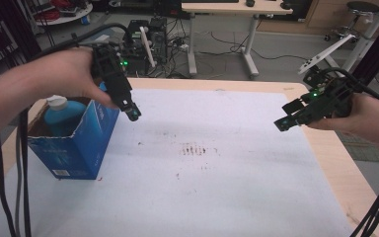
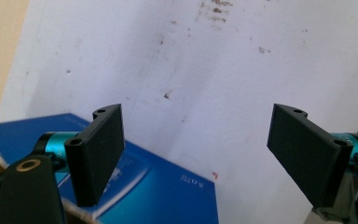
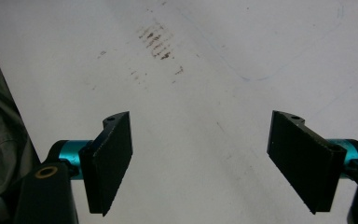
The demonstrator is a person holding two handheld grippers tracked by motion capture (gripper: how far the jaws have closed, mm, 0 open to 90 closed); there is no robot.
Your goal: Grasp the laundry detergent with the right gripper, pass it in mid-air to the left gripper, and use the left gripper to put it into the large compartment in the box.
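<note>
Blue carton (image 1: 74,143) holding a white-capped bottle (image 1: 61,114) stands at the table's (image 1: 325,148) left edge as I hover my left gripper (image 1: 133,113), fingers spread and empty, just beside it, judging I should centre over the cap before closing, right gripper (image 1: 282,123) likewise released, well apart.

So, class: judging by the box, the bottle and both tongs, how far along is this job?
Looks done: the blue bottle stands inside the open blue box. In hand: nothing; the left tongs hover open beside the box's top, and the right tongs are open above the white mat. Possibly left: closing the box.
</note>
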